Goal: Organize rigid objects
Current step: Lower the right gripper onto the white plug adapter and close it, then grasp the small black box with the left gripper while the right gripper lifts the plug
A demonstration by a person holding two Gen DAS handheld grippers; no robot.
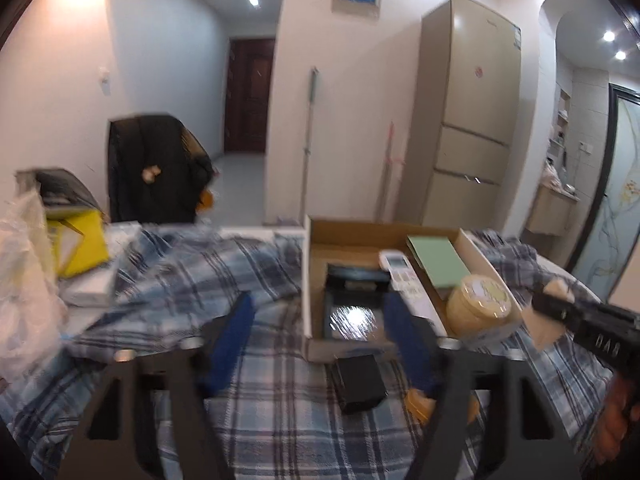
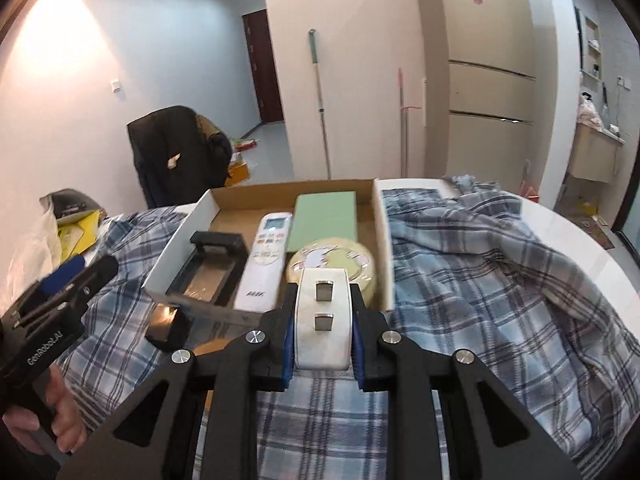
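My right gripper (image 2: 323, 334) is clamped on a white plug-like block (image 2: 323, 320) with two metal prongs, held just near of the cardboard box (image 2: 382, 240). My left gripper (image 1: 320, 344) hangs with its blue pads spread apart over the plaid cloth (image 1: 280, 408), and a small black cube (image 1: 359, 382) lies between them at the box's near edge. Inside the box, left to right: a black tray (image 2: 216, 272), a white remote (image 2: 266, 256), a yellow round tin (image 2: 334, 264), with a green card (image 2: 325, 220) farther back. Only the left view shows the yellow bag (image 1: 82, 246).
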